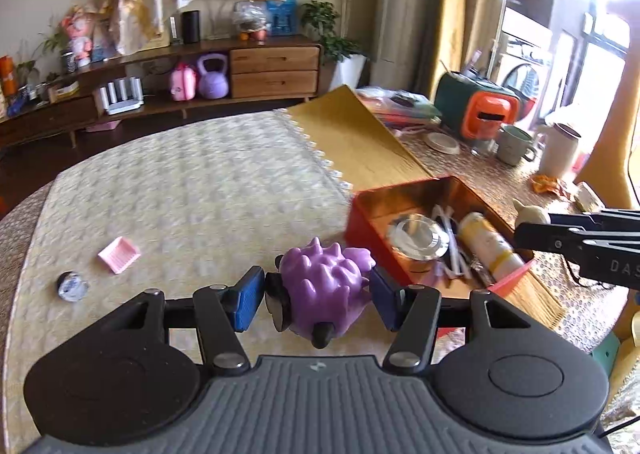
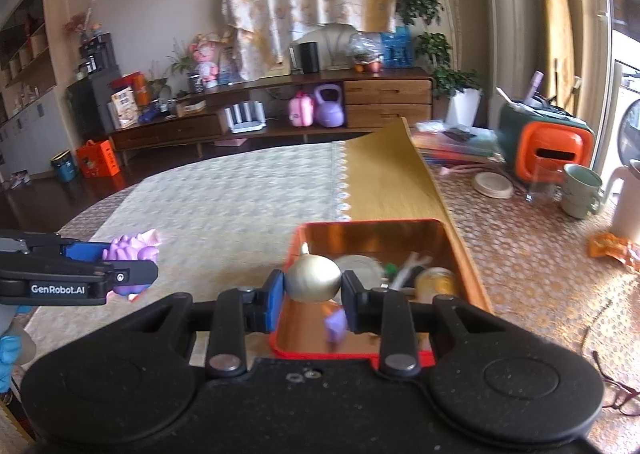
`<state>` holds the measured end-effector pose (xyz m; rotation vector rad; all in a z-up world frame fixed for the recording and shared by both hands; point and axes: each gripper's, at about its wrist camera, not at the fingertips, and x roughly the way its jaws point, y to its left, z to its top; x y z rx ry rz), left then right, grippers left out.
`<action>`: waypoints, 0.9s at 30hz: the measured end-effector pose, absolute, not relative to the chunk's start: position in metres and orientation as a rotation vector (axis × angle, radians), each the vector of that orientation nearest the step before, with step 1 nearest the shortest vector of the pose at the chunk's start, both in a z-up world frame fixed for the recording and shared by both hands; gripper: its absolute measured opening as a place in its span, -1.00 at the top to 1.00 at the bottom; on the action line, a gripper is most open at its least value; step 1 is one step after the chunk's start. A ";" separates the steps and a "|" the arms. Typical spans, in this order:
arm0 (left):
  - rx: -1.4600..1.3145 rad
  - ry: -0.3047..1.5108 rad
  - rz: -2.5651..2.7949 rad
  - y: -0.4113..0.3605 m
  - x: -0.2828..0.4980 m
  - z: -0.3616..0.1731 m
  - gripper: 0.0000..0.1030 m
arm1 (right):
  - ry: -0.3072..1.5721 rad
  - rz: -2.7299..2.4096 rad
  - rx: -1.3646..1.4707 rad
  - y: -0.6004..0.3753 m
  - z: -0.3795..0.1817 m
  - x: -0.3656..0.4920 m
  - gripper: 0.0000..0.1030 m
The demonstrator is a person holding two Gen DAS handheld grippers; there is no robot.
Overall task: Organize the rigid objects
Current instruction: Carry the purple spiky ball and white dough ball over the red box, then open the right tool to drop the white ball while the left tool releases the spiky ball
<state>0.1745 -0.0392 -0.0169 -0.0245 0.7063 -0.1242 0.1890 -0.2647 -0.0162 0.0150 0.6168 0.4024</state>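
Note:
My left gripper (image 1: 318, 296) is shut on a purple spiky toy (image 1: 324, 286) and holds it above the cream tablecloth, left of the red tin box (image 1: 362, 210). In the right wrist view the left gripper (image 2: 120, 266) shows at far left with the purple toy (image 2: 132, 250). My right gripper (image 2: 313, 292) is shut on a cream onion-shaped figure (image 2: 314, 280) over the near end of the red tin box (image 2: 464, 254). In the left wrist view the right gripper (image 1: 532, 224) holds the figure (image 1: 530, 212) beyond the box. The box holds a metal lid (image 1: 418, 236), a yellow-white bottle (image 1: 486, 244) and small items.
A pink soap dish (image 1: 119, 254) and a small round tin (image 1: 72, 286) lie on the cloth at left. A green-orange case (image 2: 548, 142), mugs (image 2: 580, 192), a white jug (image 2: 626, 202) and an orange wrapper (image 2: 612, 248) stand at the right. A small purple piece (image 2: 335, 326) lies in the box.

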 end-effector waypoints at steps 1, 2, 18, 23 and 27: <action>-0.019 0.709 -0.133 -0.045 0.176 -0.018 -0.12 | 0.617 0.395 0.017 -0.269 -0.017 0.190 0.42; -0.012 0.713 -0.146 -0.052 0.178 -0.018 -0.12 | 0.618 0.388 0.017 -0.273 -0.018 0.190 0.42; 0.074 0.813 -0.291 -0.138 0.222 -0.046 -0.12 | 0.669 0.314 0.024 -0.323 -0.044 0.222 0.42; 0.093 0.835 -0.294 -0.151 0.240 -0.054 -0.12 | 0.681 0.329 0.025 -0.325 -0.050 0.238 0.42; 0.107 0.830 -0.274 -0.153 0.260 -0.055 -0.12 | 0.697 0.357 0.004 -0.318 -0.059 0.242 0.43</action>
